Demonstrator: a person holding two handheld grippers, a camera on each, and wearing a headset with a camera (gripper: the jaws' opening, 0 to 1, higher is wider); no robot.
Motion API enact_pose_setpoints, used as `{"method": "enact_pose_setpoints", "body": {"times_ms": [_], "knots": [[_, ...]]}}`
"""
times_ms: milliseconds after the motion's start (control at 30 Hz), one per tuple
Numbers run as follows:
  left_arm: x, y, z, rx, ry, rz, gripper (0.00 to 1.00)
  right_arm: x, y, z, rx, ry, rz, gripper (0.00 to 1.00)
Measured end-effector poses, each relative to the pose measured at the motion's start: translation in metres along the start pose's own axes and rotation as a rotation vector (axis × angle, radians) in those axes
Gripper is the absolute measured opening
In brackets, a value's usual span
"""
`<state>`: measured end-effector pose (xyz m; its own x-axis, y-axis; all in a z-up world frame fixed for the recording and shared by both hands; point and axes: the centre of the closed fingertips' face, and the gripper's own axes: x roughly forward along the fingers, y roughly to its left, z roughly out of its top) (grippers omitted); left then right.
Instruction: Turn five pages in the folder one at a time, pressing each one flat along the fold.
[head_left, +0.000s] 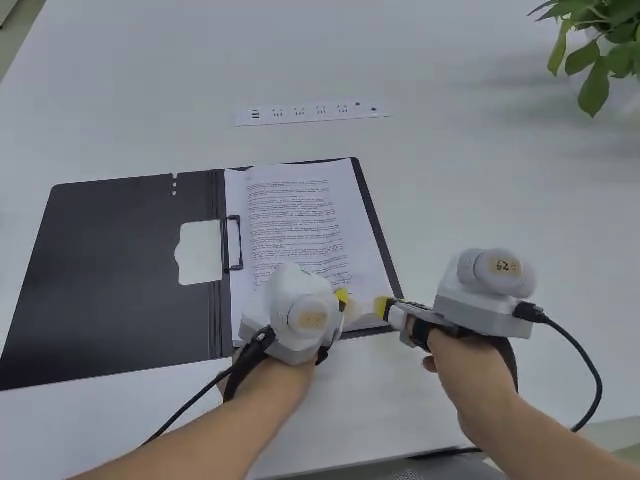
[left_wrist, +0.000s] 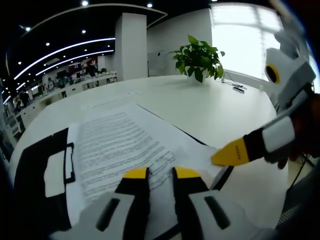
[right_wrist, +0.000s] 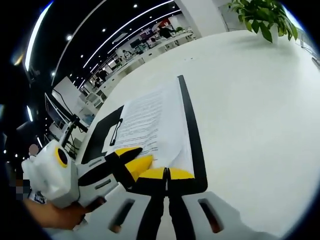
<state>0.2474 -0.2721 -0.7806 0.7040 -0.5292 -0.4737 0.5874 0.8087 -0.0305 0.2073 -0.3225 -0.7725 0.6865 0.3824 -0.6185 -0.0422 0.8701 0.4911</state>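
White table (head_left: 470, 170) in an open-plan office carries the work, with a power strip (head_left: 310, 111) far ahead of both grippers and a plant (head_left: 595, 45) well off beyond the right one.

The folder (head_left: 110, 260) lies open directly ahead of the grippers. Its black cover spreads away to the left of the left gripper (left_wrist: 161, 175), and the clipped stack of paper sits under and just in front of both sets of tips. The top page (head_left: 295, 215) is white, densely printed and flat. It is held along its inner edge by a clip (head_left: 232, 243), and its near outer corner rides slightly up.

The left gripper hovers low over the page's near edge, its jaws a narrow gap apart and gripping nothing. It is probably stationed there to steady the stack, or to be ready to press along the fold. The right gripper (right_wrist: 166, 175) comes in from the outer side, its tips closed together right at that lifted corner. That is the sensible place to peel a single sheet free. Whether a sheet is actually caught between its jaws I cannot tell, as the contact is too small to read. The two grippers' tips sit just beside each other, not touching.
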Motion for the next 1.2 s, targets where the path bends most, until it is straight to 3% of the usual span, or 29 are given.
{"method": "enact_pose_setpoints", "body": {"times_ms": [167, 333, 533, 667, 800, 867, 933, 1200], "knots": [[-0.002, 0.002, 0.002, -0.039, 0.01, -0.017, 0.17, -0.004, 0.004, 0.01, 0.095, -0.064, 0.034, 0.0], [-0.008, 0.007, 0.004, -0.096, 0.03, -0.033, 0.16, -0.009, 0.009, 0.014, 0.12, -0.087, 0.057, 0.0], [-0.028, 0.018, 0.017, -0.161, -0.002, -0.038, 0.17, -0.017, 0.022, 0.022, 0.148, -0.137, 0.103, 0.0], [-0.043, 0.025, 0.028, -0.17, -0.022, -0.038, 0.19, -0.025, 0.035, 0.031, 0.174, -0.174, 0.146, 0.0], [-0.064, 0.036, 0.039, -0.173, -0.052, -0.034, 0.2, -0.033, 0.057, 0.04, 0.177, -0.206, 0.203, 0.0], [-0.076, 0.043, 0.045, -0.178, -0.07, -0.032, 0.23, -0.037, 0.074, 0.046, 0.177, -0.227, 0.261, 0.0], [-0.089, 0.052, 0.051, -0.173, -0.095, -0.029, 0.22, -0.038, 0.087, 0.048, 0.168, -0.232, 0.273, 0.0], [-0.142, 0.094, 0.067, -0.179, -0.164, 0.016, 0.25, -0.032, 0.148, 0.051, 0.141, -0.232, 0.39, 0.0]]}}
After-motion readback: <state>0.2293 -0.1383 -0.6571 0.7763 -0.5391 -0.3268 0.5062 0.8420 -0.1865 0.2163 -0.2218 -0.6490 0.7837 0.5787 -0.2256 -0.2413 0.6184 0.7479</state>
